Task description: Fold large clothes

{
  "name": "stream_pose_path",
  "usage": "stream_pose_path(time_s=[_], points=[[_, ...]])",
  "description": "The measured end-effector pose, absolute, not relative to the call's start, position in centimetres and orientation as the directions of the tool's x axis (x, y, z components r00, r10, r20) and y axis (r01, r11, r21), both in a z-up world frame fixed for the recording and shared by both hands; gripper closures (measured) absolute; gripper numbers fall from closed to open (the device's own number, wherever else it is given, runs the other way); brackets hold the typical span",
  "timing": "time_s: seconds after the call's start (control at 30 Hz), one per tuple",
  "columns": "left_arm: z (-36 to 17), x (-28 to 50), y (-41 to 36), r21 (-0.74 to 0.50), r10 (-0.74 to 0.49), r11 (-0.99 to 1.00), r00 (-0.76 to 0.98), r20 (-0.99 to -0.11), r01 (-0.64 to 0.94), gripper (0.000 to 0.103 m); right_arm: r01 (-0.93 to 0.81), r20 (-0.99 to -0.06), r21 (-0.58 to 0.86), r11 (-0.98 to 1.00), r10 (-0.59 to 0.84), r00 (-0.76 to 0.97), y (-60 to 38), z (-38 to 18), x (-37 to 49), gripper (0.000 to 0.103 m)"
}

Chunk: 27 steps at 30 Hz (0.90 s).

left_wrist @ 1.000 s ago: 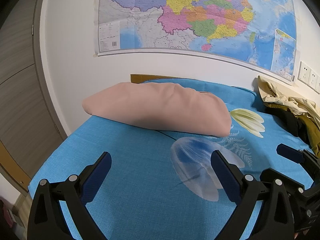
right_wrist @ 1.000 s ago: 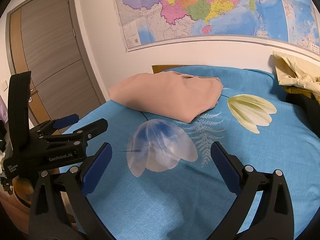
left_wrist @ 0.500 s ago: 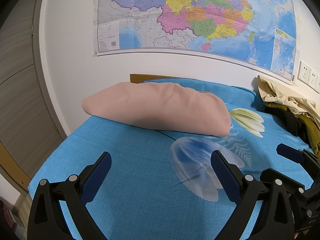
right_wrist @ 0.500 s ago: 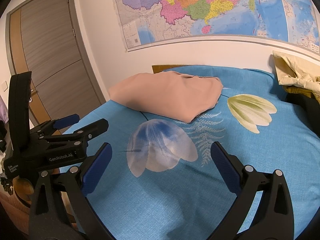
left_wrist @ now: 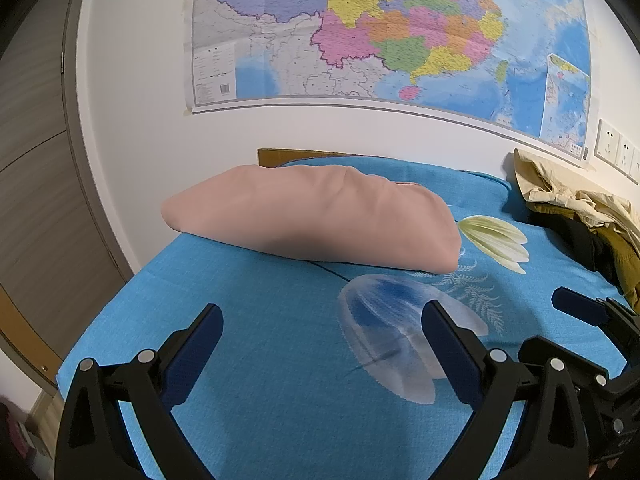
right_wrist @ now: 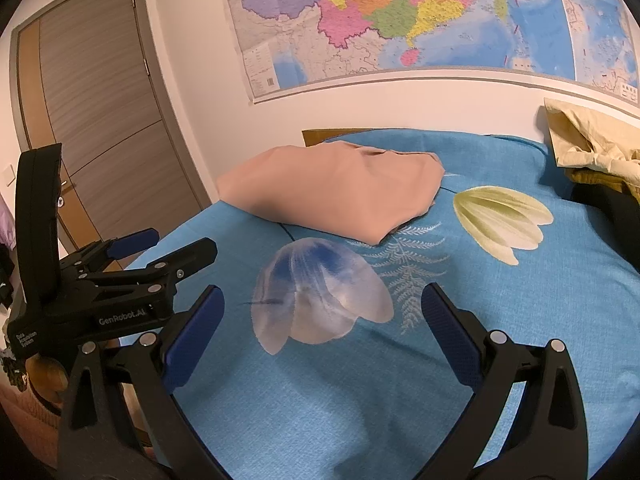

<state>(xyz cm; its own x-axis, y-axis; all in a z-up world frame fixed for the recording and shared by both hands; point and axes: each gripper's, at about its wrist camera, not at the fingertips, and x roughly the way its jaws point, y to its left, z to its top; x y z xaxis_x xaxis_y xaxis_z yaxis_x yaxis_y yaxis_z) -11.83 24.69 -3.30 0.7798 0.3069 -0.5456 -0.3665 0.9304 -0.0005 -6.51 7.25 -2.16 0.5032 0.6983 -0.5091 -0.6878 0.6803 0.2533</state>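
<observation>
A folded pinkish-beige garment [left_wrist: 316, 216] [right_wrist: 340, 184] lies at the far side of the bed, near the wall. A pile of unfolded clothes [left_wrist: 580, 216] [right_wrist: 592, 152], cream, olive and black, sits at the right by the wall. My left gripper [left_wrist: 322, 330] hovers open over the blue bedsheet, well short of the folded garment, with nothing between its fingers. My right gripper [right_wrist: 320, 316] is also open and empty, above the printed pale flower. The left gripper [right_wrist: 132, 256] shows in the right wrist view at the left.
The bed carries a blue sheet [left_wrist: 248, 320] [right_wrist: 520, 320] with flower prints. A map [left_wrist: 380, 32] hangs on the white wall behind. A wooden door [right_wrist: 100, 120] stands at the left, past the bed's left edge. Wall sockets [left_wrist: 616, 148] sit at the right.
</observation>
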Motion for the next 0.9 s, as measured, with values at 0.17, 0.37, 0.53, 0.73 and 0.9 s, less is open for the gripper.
stream_pose_path(time_s=[0.17, 0.37, 0.53, 0.73, 0.9], points=[[-3.3, -11.64, 24.68, 0.003, 0.306, 0.932, 0.78, -0.546, -0.363, 0.007, -0.685, -0.511, 0.258, 0.681, 0.698, 0.502, 7.28, -2.2, -6.45, 0.006], [-3.44, -11.47, 24.73, 0.001, 0.302, 0.933, 0.779, -0.55, -0.361, 0.007, -0.683, -0.512, 0.259, 0.683, 0.697, 0.502, 7.27, -2.28, -6.39, 0.006], [-3.47, -11.36, 24.72, 0.001, 0.303, 0.932, 0.777, -0.551, -0.362, 0.007, -0.68, -0.514, 0.261, 0.685, 0.695, 0.502, 7.3, -2.33, -6.34, 0.006], [-3.57, -11.32, 24.75, 0.002, 0.301, 0.933, 0.776, -0.554, -0.36, 0.007, -0.679, -0.516, 0.263, 0.686, 0.694, 0.502, 7.3, -2.36, -6.35, 0.006], [-3.63, -11.3, 24.74, 0.004, 0.302, 0.932, 0.774, -0.556, -0.361, 0.007, -0.677, -0.519, 0.263, 0.688, 0.692, 0.502, 7.41, -2.46, -6.21, 0.006]])
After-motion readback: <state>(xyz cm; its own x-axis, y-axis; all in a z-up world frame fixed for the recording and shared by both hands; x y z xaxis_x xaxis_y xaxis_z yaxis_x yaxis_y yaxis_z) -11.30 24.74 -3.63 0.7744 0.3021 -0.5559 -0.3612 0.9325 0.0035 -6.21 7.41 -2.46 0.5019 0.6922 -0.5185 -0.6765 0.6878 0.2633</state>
